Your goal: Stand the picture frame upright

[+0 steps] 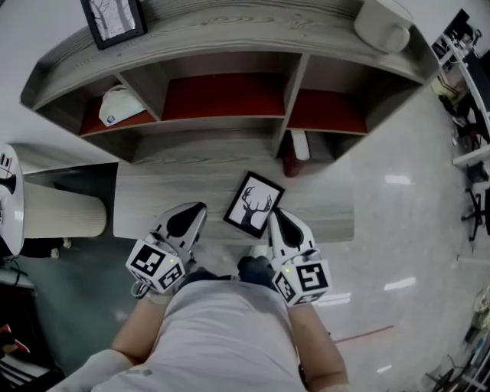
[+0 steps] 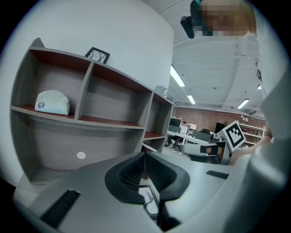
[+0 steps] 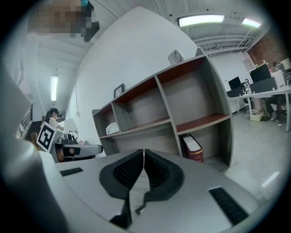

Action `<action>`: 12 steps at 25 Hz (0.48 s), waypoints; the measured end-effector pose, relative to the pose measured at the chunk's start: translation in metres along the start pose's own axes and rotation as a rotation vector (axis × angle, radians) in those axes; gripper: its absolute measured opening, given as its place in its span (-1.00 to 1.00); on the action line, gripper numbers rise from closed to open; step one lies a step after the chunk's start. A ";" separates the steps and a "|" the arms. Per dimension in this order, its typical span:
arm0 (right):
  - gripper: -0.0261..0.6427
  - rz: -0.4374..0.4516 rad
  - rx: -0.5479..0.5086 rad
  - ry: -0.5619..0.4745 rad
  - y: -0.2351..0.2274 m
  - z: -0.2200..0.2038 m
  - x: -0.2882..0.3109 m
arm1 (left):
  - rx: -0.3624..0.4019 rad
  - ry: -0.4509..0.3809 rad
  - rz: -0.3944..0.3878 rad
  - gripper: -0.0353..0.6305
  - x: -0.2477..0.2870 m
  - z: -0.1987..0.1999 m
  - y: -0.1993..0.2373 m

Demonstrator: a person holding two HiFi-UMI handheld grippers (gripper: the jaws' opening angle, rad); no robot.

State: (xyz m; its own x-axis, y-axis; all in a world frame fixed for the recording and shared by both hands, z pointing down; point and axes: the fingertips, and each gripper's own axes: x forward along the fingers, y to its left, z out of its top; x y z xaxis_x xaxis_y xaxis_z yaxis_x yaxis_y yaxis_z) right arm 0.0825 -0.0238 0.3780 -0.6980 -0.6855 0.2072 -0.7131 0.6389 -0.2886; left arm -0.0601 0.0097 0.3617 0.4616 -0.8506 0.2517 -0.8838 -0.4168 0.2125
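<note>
Head view is showing me the picture frame (image 1: 253,204), black with a white deer print, lying flat and face up on the wooden ledge (image 1: 153,199) at the foot of the shelf unit (image 1: 222,38), turned cornerwise. It is sitting between the 2 grippers, closer to the right one. The left gripper (image 1: 200,207) is hovering just to the frame's left, apart from it, while the right gripper (image 1: 274,214) is reaching in at the frame's lower right corner; whether it is touching I cannot tell. Looking through the left gripper view, I am seeing its jaws pressed together with nothing between them (image 2: 145,160), and a strip of the frame (image 2: 148,196) is peeking out below them. The right gripper view is giving me the same reading: its jaws (image 3: 143,157) are together and holding nothing. Around the task, a white cap (image 1: 121,105) is resting in the upper left compartment, a red book (image 1: 295,153) is standing in the lower right compartment, a second frame (image 1: 113,17) is standing on top of the unit at its left end, and a white pot (image 1: 383,24) is sitting at the right end.
</note>
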 end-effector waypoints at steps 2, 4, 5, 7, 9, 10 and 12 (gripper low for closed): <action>-0.86 0.005 0.005 0.020 -0.014 -0.004 0.004 | -0.001 0.018 0.007 -0.84 0.014 -0.003 -0.002; -0.86 0.006 0.013 0.037 -0.026 -0.007 0.007 | -0.006 0.036 0.003 -0.84 0.027 -0.007 -0.004; -0.86 0.004 0.019 0.043 -0.031 -0.009 0.009 | -0.013 0.044 -0.001 -0.84 0.033 -0.009 -0.005; -0.86 -0.005 0.040 0.056 -0.041 -0.010 0.010 | -0.027 0.062 -0.010 -0.84 0.045 -0.013 -0.005; -0.86 -0.025 0.066 0.073 -0.049 -0.012 0.009 | -0.034 0.082 -0.017 -0.83 0.054 -0.016 -0.006; -0.86 -0.037 0.075 0.083 -0.053 -0.014 0.009 | -0.033 0.093 -0.019 -0.83 0.058 -0.018 -0.007; -0.86 -0.057 0.090 0.105 -0.060 -0.021 0.009 | -0.033 0.116 -0.030 -0.82 0.066 -0.022 -0.006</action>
State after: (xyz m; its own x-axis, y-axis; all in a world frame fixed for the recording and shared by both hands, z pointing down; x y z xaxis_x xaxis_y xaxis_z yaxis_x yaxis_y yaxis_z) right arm 0.1171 -0.0610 0.4165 -0.6629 -0.6765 0.3208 -0.7463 0.5628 -0.3555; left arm -0.0232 -0.0370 0.3974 0.4953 -0.7941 0.3523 -0.8673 -0.4292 0.2521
